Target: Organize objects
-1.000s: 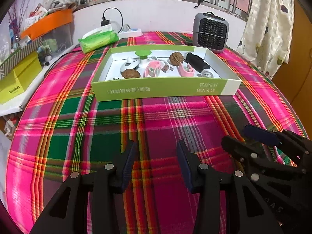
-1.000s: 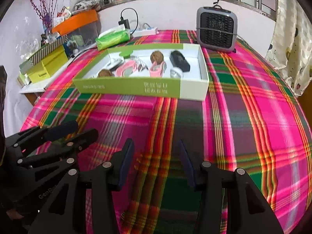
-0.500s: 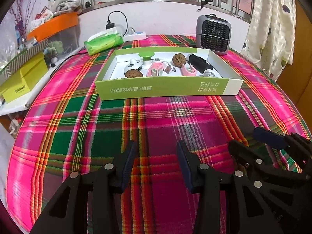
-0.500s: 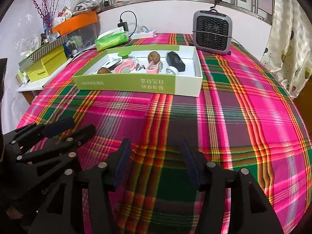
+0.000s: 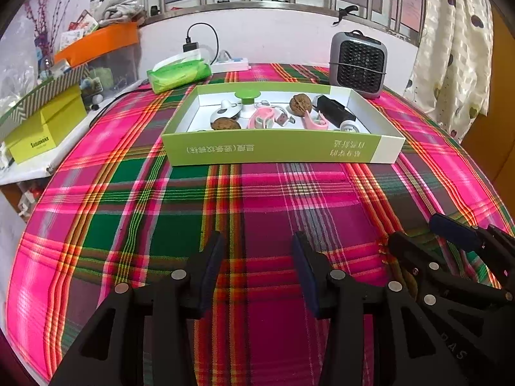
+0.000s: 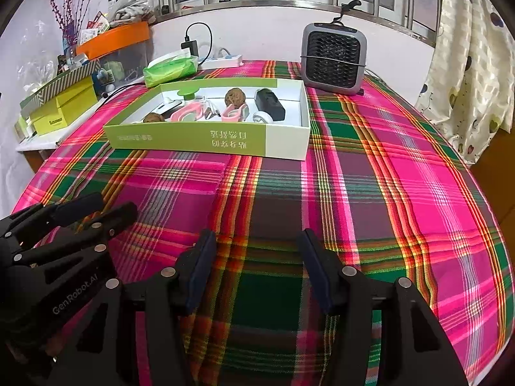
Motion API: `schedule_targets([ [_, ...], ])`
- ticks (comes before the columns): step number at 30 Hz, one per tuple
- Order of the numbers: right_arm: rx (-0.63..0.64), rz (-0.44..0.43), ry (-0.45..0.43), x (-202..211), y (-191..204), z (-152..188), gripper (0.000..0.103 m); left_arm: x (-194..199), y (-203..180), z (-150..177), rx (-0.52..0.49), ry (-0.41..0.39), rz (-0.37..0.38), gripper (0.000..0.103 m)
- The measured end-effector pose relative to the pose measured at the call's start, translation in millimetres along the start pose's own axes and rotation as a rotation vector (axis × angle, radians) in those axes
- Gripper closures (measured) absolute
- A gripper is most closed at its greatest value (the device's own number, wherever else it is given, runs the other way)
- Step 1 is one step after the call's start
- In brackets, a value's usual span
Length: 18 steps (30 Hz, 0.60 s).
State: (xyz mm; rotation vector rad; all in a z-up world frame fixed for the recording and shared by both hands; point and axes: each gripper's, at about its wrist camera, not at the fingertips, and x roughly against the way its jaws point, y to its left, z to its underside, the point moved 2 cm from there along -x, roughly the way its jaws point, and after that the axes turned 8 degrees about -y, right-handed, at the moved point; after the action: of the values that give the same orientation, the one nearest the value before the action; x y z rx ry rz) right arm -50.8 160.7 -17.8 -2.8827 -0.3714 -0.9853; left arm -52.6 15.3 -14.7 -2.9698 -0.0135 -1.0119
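The plaid tablecloth (image 5: 289, 199) spreads out under both my grippers and far ahead of them. Well ahead of my jaws sits the green-and-white box (image 5: 276, 152), its near wall facing me. Behind it, farther off, stands the grey fan heater (image 5: 359, 61), with the green tissue pack (image 5: 178, 75) off to the left. Inside the box lie a black block (image 5: 334, 112), a pink clip (image 5: 315, 124) and two walnuts (image 5: 301, 104), all well clear of me. My left gripper (image 5: 257, 267) stands open, empty. My right gripper (image 6: 257, 263) has just been opening; nothing sits between its jaws.
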Motion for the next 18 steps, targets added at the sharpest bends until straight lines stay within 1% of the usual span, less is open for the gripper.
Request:
schedule_targets([
  [18,0.0,0.001,-0.003,0.4,-0.4,0.5,0.047,0.4,-0.9,0.2,-0.003,-0.001,0.0,0.06],
])
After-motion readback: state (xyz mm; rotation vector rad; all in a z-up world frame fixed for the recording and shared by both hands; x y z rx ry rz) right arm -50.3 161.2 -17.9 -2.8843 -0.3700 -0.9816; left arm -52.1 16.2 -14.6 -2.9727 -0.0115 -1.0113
